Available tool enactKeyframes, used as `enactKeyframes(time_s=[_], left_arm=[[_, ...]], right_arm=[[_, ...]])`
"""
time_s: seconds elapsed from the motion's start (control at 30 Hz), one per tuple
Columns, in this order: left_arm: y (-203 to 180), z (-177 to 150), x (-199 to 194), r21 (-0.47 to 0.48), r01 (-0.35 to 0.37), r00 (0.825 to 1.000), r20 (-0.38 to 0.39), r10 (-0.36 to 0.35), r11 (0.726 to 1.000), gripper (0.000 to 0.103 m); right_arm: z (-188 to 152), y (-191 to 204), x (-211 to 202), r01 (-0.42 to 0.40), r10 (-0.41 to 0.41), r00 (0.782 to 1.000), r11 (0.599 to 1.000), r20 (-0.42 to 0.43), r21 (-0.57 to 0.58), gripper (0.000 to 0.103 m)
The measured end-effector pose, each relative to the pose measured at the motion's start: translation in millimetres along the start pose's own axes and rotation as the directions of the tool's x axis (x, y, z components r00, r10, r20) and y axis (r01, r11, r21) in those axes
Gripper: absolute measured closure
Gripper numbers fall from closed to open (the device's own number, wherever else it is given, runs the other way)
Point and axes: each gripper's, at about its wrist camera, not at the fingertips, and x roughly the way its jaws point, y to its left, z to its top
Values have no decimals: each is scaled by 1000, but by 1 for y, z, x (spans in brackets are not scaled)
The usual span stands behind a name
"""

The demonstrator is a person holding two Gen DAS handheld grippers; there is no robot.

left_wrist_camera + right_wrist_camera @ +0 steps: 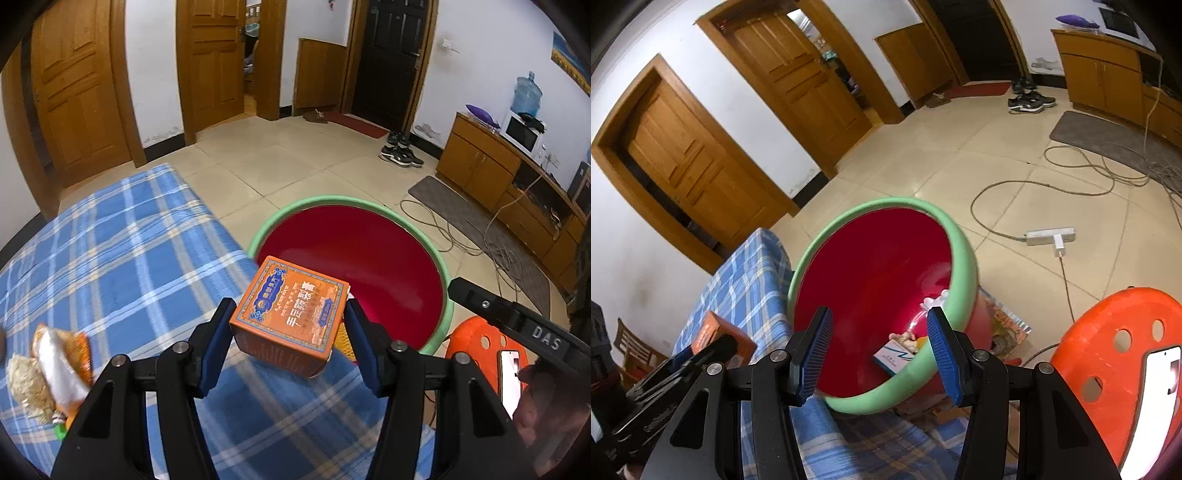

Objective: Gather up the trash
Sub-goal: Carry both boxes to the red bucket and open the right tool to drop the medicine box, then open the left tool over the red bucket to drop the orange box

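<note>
The big red basin [871, 280] with its green rim stands on the floor against the edge of the blue plaid cover [122, 251], and it looks roomy enough to swallow anything dropped from above. Already lying in its bottom are a small white-and-blue carton [892, 360] and some pale scraps.

The left gripper [290, 334] has the orange box [290, 314] clamped between its blue pads, jaws about half spread, the box hanging over the cover's edge just beside the basin's rim. I judge it light, thin cardboard: stiff across the flat sides where the pads press, easy to crush at a corner, so the grip on opposite faces suits it.

The right gripper [879, 350] carries nothing, its jaws about half apart over the basin.

A crumpled snack wrapper [61, 365] remains on the cover; soft and slippery, best pinched at a fold.
</note>
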Motion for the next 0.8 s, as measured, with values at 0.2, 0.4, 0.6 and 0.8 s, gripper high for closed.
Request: enactKeyframes(time_s=[0.2, 0.4, 0.6, 0.8], left_arm=[[-15, 8, 16, 38, 9, 1000, -8, -9, 999, 41], [-20, 13, 21, 39, 6, 1000, -8, -6, 999, 35], [-15, 11, 16, 18, 2, 1000, -9, -2, 1000, 35], [-3, 5, -2, -25, -17, 1000, -6, 17, 1000, 35]], right_arm=[[2, -11, -3, 11, -11, 1000, 1000, 4, 23, 48], [3, -14, -4, 9, -9, 1000, 1000, 6, 28, 48], [2, -8, -7, 4, -4, 1000, 1000, 5, 16, 48], [1, 2, -12, 1, -1, 1000, 1000, 5, -11, 48]])
